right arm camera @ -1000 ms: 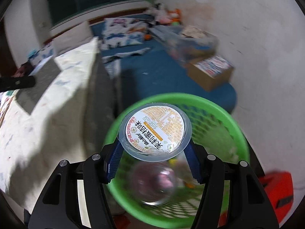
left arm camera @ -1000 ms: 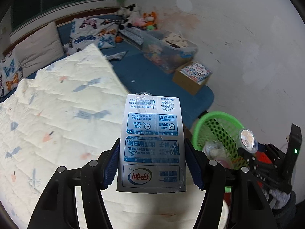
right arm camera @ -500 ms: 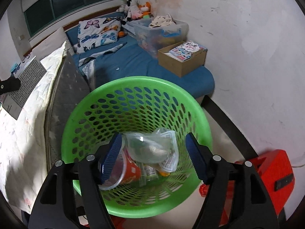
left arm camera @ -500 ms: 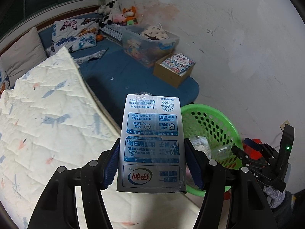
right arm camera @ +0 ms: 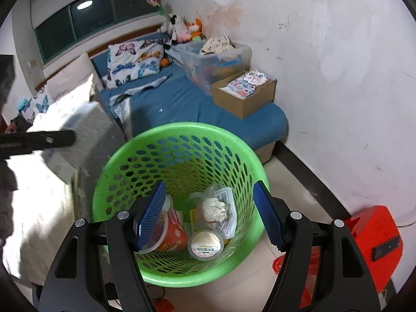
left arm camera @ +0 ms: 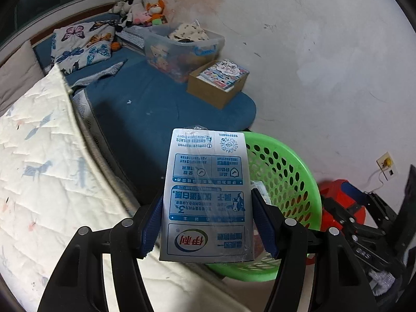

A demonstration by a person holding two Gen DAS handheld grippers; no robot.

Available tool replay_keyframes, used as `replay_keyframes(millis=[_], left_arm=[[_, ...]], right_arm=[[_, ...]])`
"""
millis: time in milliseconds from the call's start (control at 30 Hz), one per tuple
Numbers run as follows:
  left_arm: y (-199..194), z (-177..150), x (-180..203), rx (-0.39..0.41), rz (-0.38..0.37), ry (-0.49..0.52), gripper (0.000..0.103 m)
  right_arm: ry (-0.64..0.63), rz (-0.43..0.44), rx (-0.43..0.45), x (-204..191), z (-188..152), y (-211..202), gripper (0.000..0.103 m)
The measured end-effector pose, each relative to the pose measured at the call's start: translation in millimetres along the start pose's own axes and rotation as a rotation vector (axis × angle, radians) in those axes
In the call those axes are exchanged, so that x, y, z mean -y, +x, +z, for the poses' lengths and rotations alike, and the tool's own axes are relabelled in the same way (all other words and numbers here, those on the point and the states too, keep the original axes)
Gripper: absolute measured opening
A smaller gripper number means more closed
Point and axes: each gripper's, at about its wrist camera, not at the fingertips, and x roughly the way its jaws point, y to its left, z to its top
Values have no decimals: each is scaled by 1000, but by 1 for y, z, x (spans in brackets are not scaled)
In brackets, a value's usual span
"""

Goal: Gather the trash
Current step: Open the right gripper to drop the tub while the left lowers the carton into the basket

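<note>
Grey-and-blue printed milk carton clamped upright in left tool, beside round green perforated plastic basket on the floor; right tool spread empty above it; next, probably, carrying over the rim and releasing.

Glossy carton; perforated plastic basket; quilted cloth bedcover.
</note>
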Motion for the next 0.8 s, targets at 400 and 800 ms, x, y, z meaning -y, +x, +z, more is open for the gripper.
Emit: replay_keyframes(millis=[400, 800], left_arm=[[32, 0, 62, -64, -70, 28, 62], [64, -12, 112, -138, -78, 43, 62]], right_arm=[[36, -36, 54, 32, -8, -29, 72], [107, -39, 75, 64, -24, -46, 72]])
